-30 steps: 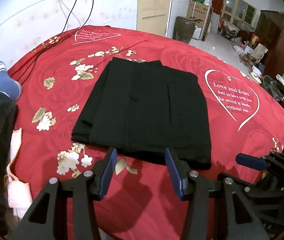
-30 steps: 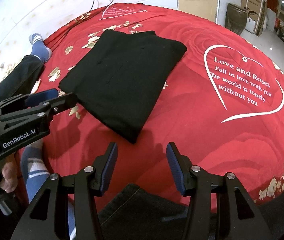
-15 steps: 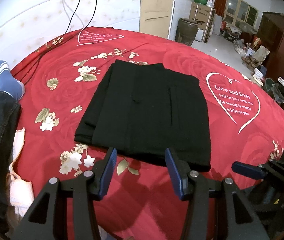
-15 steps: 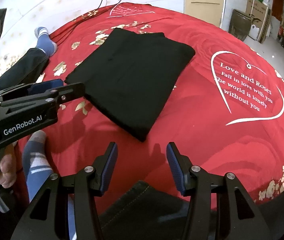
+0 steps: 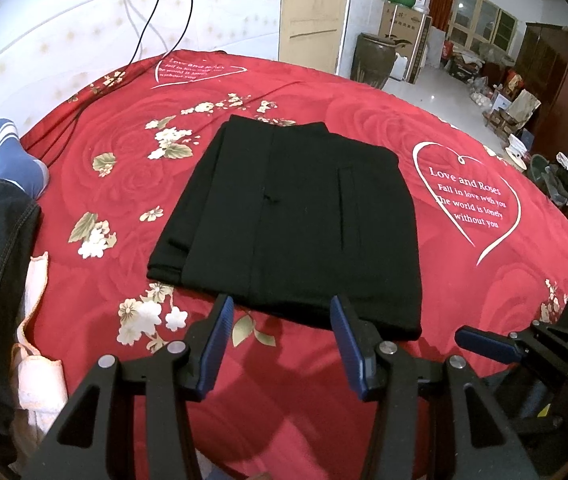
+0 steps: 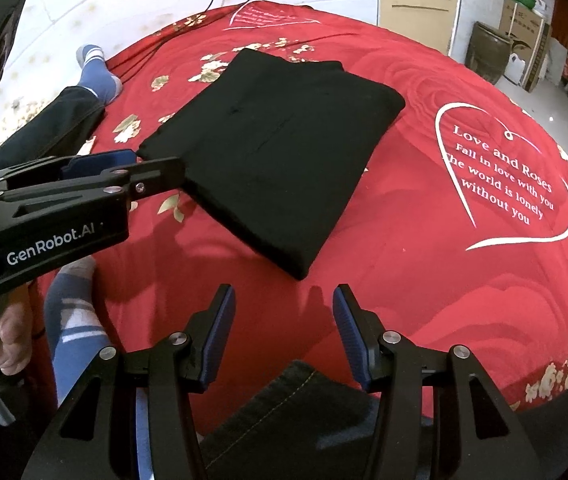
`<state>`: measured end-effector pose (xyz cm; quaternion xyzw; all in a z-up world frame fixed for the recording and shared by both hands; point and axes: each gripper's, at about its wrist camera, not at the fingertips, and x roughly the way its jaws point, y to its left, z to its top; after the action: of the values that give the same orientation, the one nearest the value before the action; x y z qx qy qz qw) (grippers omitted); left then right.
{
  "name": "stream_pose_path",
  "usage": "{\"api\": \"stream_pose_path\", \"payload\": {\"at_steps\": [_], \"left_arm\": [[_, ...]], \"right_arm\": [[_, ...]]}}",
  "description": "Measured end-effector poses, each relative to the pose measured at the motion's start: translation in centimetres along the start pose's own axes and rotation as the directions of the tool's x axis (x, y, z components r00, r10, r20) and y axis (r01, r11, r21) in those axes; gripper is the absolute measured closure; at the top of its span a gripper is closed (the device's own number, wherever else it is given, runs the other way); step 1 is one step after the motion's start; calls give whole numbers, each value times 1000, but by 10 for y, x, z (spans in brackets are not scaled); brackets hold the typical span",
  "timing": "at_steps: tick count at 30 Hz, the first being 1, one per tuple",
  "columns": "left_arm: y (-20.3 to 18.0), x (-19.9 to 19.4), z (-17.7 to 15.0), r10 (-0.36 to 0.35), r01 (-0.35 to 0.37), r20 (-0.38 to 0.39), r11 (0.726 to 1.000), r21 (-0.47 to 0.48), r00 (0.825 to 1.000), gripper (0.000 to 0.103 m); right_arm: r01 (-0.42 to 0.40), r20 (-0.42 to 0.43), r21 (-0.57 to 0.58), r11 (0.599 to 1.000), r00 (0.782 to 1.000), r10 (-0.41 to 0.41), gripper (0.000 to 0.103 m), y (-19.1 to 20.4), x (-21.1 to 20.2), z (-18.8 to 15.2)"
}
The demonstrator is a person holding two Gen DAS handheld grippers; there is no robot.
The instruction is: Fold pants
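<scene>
Folded black pants on red bedspread

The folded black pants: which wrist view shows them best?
The left wrist view: the folded black pants lie square-on, all edges and seams visible. In the right wrist view the left gripper hides one corner of the pants.

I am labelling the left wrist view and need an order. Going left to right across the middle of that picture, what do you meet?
Blue sock → folded black pants → white heart with lettering on the red bedspread → dark wooden wardrobe.
</scene>
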<state>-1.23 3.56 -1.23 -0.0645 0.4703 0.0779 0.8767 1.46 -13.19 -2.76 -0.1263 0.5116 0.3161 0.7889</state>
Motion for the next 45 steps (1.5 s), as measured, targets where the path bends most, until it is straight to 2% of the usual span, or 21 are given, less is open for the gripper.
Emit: {"api": "stream_pose_path", "payload": {"at_steps": [45], "left_arm": [[-3, 4, -4, 15, -15, -10, 1000, 10, 1000, 50]], "right_arm": [[-4, -20, 16, 1000, 1000, 5, 52, -1, 5, -1]]}}
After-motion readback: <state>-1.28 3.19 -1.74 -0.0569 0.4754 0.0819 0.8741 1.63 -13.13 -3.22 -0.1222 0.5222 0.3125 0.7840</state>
